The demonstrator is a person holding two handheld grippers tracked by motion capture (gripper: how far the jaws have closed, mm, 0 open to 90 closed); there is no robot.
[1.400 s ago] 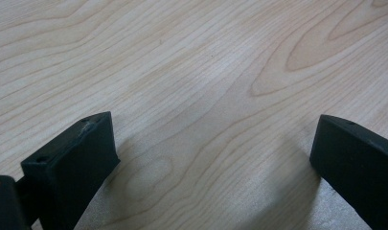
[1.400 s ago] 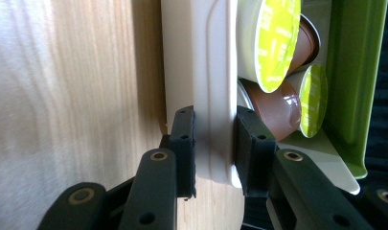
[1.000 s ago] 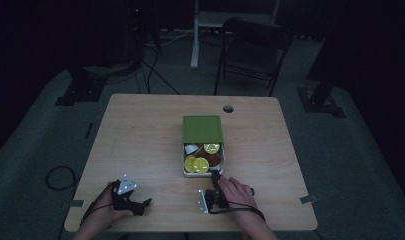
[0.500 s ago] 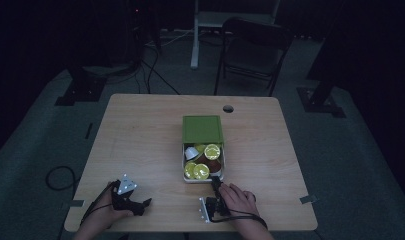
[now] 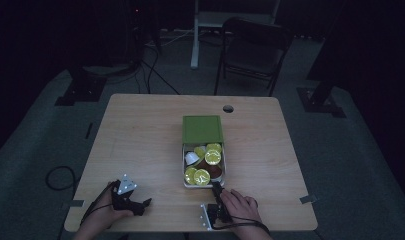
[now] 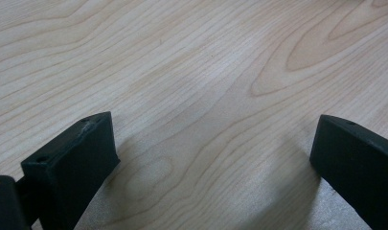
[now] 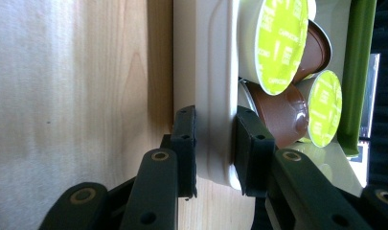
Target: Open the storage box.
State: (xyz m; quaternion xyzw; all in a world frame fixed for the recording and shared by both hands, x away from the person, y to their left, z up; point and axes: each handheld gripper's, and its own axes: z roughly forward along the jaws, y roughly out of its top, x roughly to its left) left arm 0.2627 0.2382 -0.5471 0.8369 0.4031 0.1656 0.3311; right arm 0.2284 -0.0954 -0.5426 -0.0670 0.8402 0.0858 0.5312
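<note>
A shallow white tray point(image 5: 184, 172) with a green lid point(image 5: 202, 129) slid back over its far half sits mid-surface point(image 5: 140, 140), holding lime-topped and brown coffee capsules point(image 5: 202, 176). The right hand-held gripper point(image 7: 214, 143) clamps the tray's near wall, one jaw outside, one inside beside a brown capsule point(image 7: 282, 112). The left hand-held gripper point(image 6: 211, 158) rests with jaws wide apart over bare wood, holding nothing.

A shallow white tray point(image 5: 184, 170) of coffee capsules point(image 5: 202, 176), lime-foiled and brown, is seen at the centre of the frame, its green lid point(image 5: 202, 129) slid toward the top; its near wall is clamped.
</note>
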